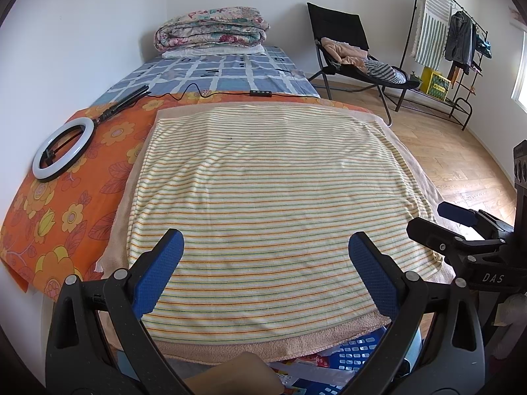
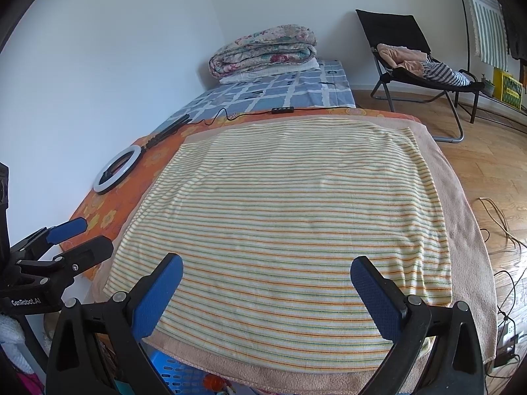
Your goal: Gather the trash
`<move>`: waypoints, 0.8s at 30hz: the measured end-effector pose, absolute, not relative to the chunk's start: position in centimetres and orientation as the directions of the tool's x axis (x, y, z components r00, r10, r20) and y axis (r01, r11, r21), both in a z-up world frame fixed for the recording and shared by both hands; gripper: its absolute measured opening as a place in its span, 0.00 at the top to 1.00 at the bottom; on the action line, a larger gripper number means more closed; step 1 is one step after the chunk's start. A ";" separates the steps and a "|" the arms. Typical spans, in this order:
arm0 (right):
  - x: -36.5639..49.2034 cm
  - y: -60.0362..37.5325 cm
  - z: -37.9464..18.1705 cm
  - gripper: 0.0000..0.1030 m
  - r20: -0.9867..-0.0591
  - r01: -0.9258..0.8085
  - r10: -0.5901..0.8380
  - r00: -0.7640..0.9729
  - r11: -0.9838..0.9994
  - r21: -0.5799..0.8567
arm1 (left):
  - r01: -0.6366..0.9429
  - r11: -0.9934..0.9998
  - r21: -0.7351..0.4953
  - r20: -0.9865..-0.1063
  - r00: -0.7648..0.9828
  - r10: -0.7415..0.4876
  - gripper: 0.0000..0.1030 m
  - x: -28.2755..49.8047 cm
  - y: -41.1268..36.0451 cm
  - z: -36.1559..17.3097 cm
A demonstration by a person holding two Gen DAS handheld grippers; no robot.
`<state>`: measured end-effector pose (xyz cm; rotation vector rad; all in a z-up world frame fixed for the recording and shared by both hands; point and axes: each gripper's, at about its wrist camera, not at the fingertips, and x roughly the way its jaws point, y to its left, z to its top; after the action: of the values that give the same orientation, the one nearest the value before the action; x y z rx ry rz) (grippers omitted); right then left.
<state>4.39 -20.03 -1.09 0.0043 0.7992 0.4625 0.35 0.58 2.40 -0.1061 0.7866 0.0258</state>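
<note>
My left gripper (image 1: 266, 247) is open and empty, held above the near edge of a striped yellow towel (image 1: 263, 197) spread on the bed. My right gripper (image 2: 266, 273) is open and empty too, over the same striped towel (image 2: 280, 214); it also shows at the right of the left wrist view (image 1: 461, 227). A blue slotted basket (image 1: 355, 352) with colourful packaging in it sits below the bed's near edge, also in the right wrist view (image 2: 178, 375). No loose trash shows on the towel.
A ring light (image 1: 64, 151) with cable and black remote (image 1: 261, 93) lies on the orange floral sheet (image 1: 66, 217). Folded quilts (image 1: 210, 28) sit at the bed's far end. A black chair (image 1: 346, 52) with clothes and a clothes rack (image 1: 461, 42) stand on the wooden floor at right.
</note>
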 end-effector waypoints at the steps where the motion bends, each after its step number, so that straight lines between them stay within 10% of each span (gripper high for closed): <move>1: 4.4 -20.1 -1.1 0.00 -0.690 -0.398 0.400 0.602 0.901 0.176 | -0.063 0.994 -0.085 -0.708 0.706 -0.016 0.01 0.3 0.6 2.4; 24: 4.2 -19.9 -1.2 0.00 -0.693 -0.397 0.399 0.601 0.901 0.175 | -0.061 0.995 -0.084 -0.709 0.705 -0.017 0.01 0.4 0.5 2.4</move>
<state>4.22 -19.94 -1.23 0.0025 0.8037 0.4610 0.36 0.45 2.38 -0.1036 0.7885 0.0247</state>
